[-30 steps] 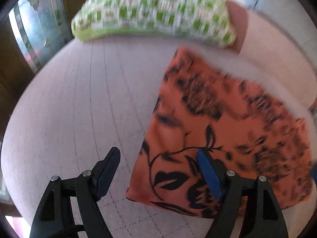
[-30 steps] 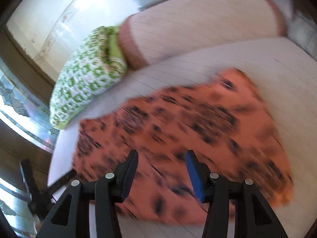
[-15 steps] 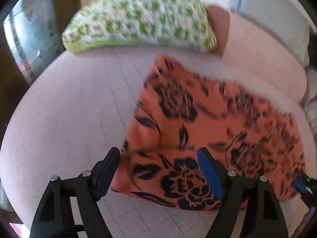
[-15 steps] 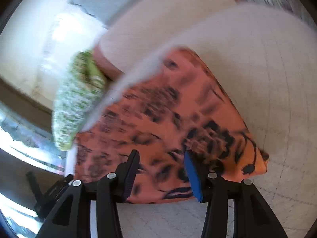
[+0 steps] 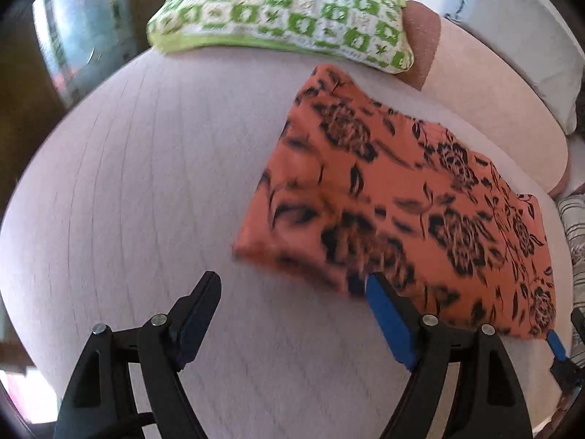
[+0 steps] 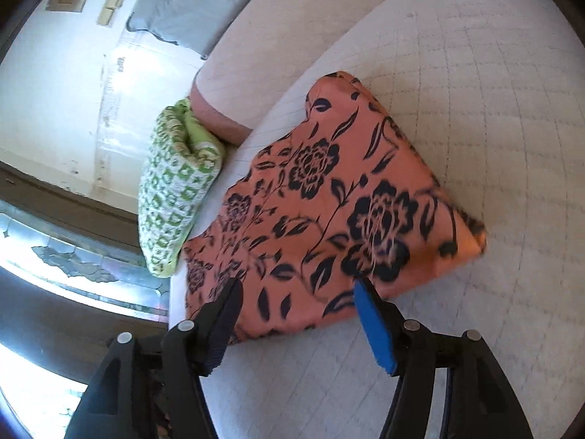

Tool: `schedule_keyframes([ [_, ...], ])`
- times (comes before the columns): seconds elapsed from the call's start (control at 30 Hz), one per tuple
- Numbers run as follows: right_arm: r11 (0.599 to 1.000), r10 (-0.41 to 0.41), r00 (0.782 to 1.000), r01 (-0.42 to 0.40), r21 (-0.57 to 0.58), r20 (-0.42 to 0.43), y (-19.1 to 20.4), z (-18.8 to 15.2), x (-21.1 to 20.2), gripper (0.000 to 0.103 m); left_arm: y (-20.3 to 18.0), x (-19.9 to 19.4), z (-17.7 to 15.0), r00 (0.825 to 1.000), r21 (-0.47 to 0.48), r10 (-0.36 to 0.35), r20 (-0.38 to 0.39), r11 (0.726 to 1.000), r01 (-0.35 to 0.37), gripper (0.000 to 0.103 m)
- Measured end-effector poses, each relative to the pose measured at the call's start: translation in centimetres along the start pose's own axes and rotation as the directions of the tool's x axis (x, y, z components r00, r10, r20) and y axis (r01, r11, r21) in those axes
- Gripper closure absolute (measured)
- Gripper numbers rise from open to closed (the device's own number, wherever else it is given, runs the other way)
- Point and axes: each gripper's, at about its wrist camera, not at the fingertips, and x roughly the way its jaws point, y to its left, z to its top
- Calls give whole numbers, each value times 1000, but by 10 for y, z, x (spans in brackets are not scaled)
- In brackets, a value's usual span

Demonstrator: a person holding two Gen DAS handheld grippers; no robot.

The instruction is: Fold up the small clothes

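An orange cloth with black flowers lies folded flat on the pale quilted mattress. It also shows in the right wrist view. My left gripper is open and empty, just in front of the cloth's near left edge. My right gripper is open and empty, its jaws at the cloth's near edge. The right gripper's blue tip shows at the far right of the left wrist view, near the cloth's corner.
A green and white patterned pillow lies at the head of the mattress; it also shows in the right wrist view. A long pink bolster runs behind the cloth. A grey-blue pillow lies beyond it.
Both grippers have drawn back from the cloth. It was under and between their jaws; now it lies just ahead of the fingertips. Both stay open.
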Motion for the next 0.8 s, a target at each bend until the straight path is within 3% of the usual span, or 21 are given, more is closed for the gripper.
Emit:
schedule_keyframes([
  [0.13, 999, 28, 1000, -28, -14, -12, 8, -21, -2, 36, 12, 11, -8, 981, -147, -172, -90, 976, 158, 20],
  [0.23, 995, 63, 998, -62, -73, 12, 24, -35, 2, 37, 8, 20, -4, 982, -179, -178, -56, 970, 165, 20],
  [0.3, 989, 70, 997, -67, -135, 18, 39, -38, 10, 59, 6, 25, 4, 984, -185, -179, -14, 967, 174, 21],
  [0.33, 986, 74, 997, -71, -152, 15, 44, -38, 14, 77, 5, 29, 8, 981, -195, -193, -4, 962, 189, 21],
  [0.4, 984, 72, 997, -67, -167, 24, 54, -38, 28, 77, 4, 38, 17, 979, -219, -202, 26, 954, 203, 30],
  [0.47, 986, 81, 997, -80, -147, -2, 55, -36, 43, 77, 4, 42, 24, 980, -236, -195, 50, 951, 201, 58],
  [0.53, 989, 70, 997, -71, -129, -11, 55, -32, 61, 77, 5, 45, 27, 972, -251, -228, 60, 939, 236, 70],
  [0.57, 990, 64, 998, -66, -127, -15, 56, -31, 68, 77, 5, 43, 26, 972, -248, -225, 67, 940, 234, 71],
  [0.7, 991, 20, 998, -26, -129, -51, 54, -25, 103, 77, 0, 41, 28, 977, -212, -204, 70, 954, 214, 68],
  [0.77, 992, -40, 993, 26, -124, -110, 47, -27, 123, 80, -1, 51, 33, 966, -243, -250, 68, 935, 259, 48],
  [0.8, 993, -47, 992, 34, -113, -114, 44, -27, 127, 81, -1, 51, 34, 960, -252, -267, 78, 927, 278, 46],
])
